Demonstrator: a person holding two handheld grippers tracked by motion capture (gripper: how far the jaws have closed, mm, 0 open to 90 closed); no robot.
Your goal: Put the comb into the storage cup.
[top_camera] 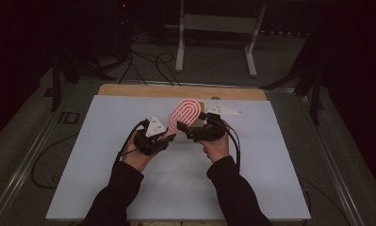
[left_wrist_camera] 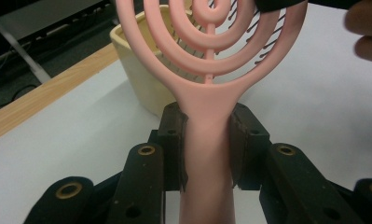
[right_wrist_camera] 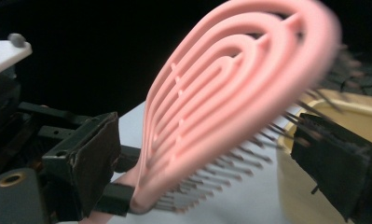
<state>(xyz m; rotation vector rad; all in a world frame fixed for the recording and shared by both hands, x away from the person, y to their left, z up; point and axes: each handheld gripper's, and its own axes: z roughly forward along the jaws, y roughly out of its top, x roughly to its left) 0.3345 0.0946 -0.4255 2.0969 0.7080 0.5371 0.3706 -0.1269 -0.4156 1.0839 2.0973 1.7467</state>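
Observation:
A pink hairbrush (top_camera: 184, 114) with an open looped head is held tilted above the white tabletop. My left gripper (top_camera: 168, 137) is shut on its handle (left_wrist_camera: 207, 154), the pads pressing both sides just below the head. My right gripper (top_camera: 191, 130) comes in from the right and stands open, with its two jaws spread on either side of the brush head (right_wrist_camera: 230, 93) and its bristles. Neither jaw visibly touches the head. A cream cup (left_wrist_camera: 141, 79) stands on the table just behind the brush, its rim (right_wrist_camera: 356, 100) beside the right gripper's far jaw.
The white board (top_camera: 176, 188) covers the table, with a wooden strip (top_camera: 176, 91) along its far edge. Beyond it the floor carries black cables (top_camera: 148, 61) and a white metal stand (top_camera: 216, 28). The person's dark sleeves (top_camera: 122, 188) enter from the bottom.

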